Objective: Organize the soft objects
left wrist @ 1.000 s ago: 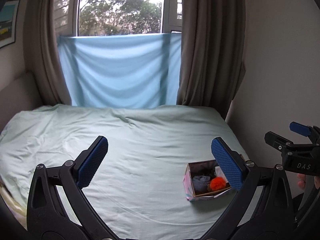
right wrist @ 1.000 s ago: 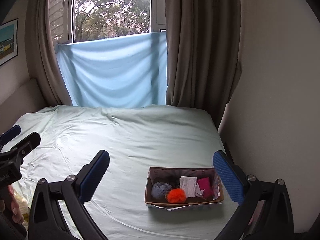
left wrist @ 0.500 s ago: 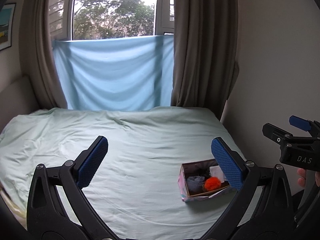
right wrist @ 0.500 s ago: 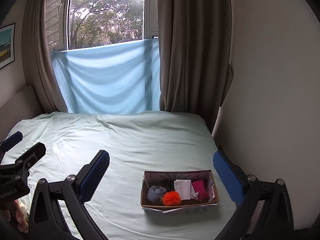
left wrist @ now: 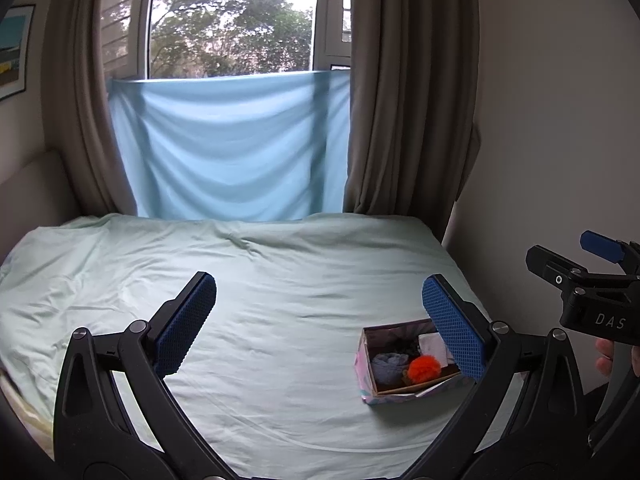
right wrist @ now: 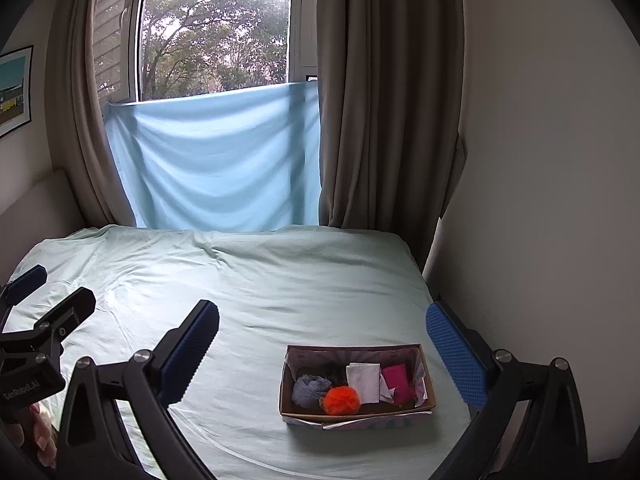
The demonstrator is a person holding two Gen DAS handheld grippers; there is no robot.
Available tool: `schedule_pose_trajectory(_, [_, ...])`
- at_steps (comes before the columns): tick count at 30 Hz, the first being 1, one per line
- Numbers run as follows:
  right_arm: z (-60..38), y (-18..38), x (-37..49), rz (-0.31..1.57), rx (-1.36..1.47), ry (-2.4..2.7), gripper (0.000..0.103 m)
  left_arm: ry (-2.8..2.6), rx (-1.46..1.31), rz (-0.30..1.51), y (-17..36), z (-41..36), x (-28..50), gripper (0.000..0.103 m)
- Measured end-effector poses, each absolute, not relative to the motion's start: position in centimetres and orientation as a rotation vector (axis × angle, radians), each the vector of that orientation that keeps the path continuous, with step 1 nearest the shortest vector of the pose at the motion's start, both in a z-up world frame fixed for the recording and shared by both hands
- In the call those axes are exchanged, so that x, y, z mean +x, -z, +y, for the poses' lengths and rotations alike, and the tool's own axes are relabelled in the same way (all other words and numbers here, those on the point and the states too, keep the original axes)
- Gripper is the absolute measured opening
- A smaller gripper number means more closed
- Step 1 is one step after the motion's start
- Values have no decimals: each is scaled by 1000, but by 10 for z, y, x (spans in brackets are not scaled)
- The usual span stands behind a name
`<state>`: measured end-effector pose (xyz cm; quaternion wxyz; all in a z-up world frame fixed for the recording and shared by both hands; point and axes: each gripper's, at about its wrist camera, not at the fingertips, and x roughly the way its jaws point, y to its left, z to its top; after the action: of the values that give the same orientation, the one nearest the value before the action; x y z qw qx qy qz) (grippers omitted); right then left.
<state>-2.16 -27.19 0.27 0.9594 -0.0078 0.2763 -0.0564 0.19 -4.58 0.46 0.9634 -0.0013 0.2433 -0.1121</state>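
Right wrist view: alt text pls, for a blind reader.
An open cardboard box sits on a pale green bed, holding an orange pom-pom, a grey-blue bundle, a white cloth and a pink cloth. The right tongs hang open and empty above it.

Small open cardboard box (right wrist: 356,414) is seen resting flat on the mint-green bed sheet (right wrist: 248,292), near the bed's right edge, long side facing the right wrist view; patterned pastel outer walls, brown inside. All soft items are contained in it. Left end: grey-blue bundle (right wrist: 309,390). Touching it at the front wall: fuzzy orange pom-pom (right wrist: 341,400). Behind those, something dark, not identifiable. Middle: white textured cloth (right wrist: 364,382), folded, leaning. Right end: magenta item (right wrist: 397,382). In the left wrist view the box (left wrist: 370,376) is seen cornerwise, right end hidden.
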Motion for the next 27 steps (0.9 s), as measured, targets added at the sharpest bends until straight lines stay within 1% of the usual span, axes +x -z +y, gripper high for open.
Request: schedule_pose_trajectory(27, [-268,0,-27,547,17,116,103,192,-4,479,-2,-40,-4,103])
